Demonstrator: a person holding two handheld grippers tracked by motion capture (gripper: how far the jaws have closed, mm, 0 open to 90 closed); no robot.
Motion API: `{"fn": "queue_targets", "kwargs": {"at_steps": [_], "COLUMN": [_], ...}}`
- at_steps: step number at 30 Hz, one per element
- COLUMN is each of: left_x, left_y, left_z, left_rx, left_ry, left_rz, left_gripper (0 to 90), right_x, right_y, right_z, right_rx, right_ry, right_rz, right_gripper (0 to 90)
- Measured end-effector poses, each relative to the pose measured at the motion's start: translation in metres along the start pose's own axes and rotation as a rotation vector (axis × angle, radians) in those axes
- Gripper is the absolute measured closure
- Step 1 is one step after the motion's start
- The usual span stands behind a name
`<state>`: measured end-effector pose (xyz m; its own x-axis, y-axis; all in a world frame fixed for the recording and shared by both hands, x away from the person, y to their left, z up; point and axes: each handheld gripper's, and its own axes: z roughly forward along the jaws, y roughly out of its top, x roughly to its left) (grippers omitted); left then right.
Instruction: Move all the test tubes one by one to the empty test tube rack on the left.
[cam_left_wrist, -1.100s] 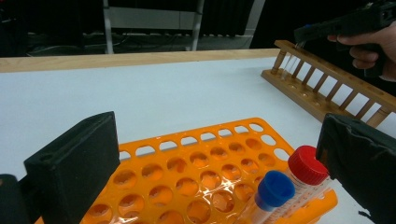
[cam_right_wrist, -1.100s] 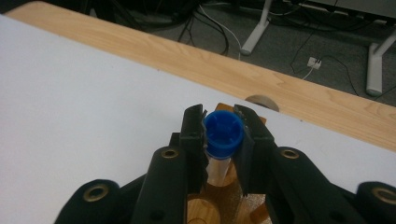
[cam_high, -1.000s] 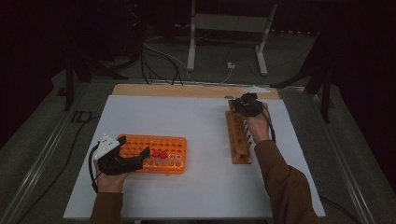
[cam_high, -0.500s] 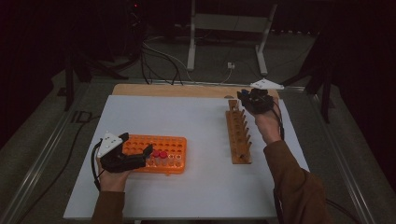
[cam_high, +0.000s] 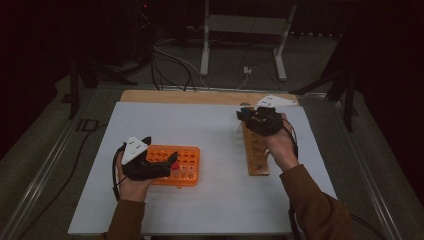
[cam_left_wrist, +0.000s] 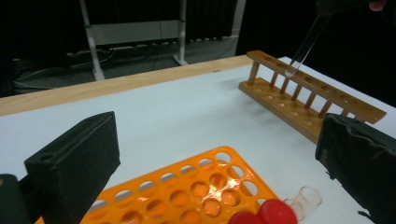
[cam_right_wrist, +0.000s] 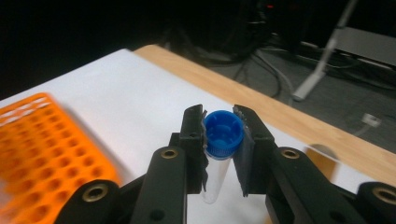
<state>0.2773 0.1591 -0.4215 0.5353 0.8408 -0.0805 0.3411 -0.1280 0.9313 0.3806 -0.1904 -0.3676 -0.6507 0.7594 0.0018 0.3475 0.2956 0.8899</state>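
Observation:
My right gripper is shut on a clear tube with a blue cap, gripping it just under the cap. It hangs tilted above the far end of the wooden rack; the left gripper view catches the tube with its tip just over the rack's top rail. My left gripper stands wide open over the left part of the orange rack, holding nothing. Two red-capped tubes and an uncapped clear tube stand in that rack.
Both racks sit on a white sheet over the table, whose wooden edge shows at the back. Behind the table are a metal stand and cables on the floor. Open white surface lies between the two racks.
The right gripper has lifted the blue-capped tube up from the wooden rack. The left hand has shifted slightly right over the orange rack.

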Motion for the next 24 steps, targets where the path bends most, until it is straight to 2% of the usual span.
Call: {"fn": "queue_targets", "kwargs": {"at_steps": [8, 13, 15, 21, 24], "left_x": [-0.017, -0.029, -0.034, -0.051, -0.056], "left_y": [0.005, 0.009, 0.01, 0.011, 0.012], "left_z": [0.013, 0.022, 0.026, 0.039, 0.045], "left_rx": [0.009, 0.017, 0.019, 0.055, 0.06], "left_ry": [-0.027, -0.059, -0.071, -0.092, -0.082], "left_rz": [0.04, 0.063, 0.071, 0.106, 0.112], "left_gripper": [2.2, 4.0, 4.4, 6.9, 15.4], "right_x": [0.03, 0.048, 0.055, 0.079, 0.088], "right_y": [-0.001, -0.004, -0.005, -0.004, -0.004], "right_z": [0.004, 0.01, 0.014, 0.023, 0.025], "right_rx": [0.026, 0.029, 0.032, 0.046, 0.051], "right_ry": [0.116, 0.182, 0.219, 0.276, 0.3], "right_rz": [0.008, 0.014, 0.03, -0.003, -0.016], "right_gripper": [75.4, 75.4, 75.4, 75.3, 75.2]}}
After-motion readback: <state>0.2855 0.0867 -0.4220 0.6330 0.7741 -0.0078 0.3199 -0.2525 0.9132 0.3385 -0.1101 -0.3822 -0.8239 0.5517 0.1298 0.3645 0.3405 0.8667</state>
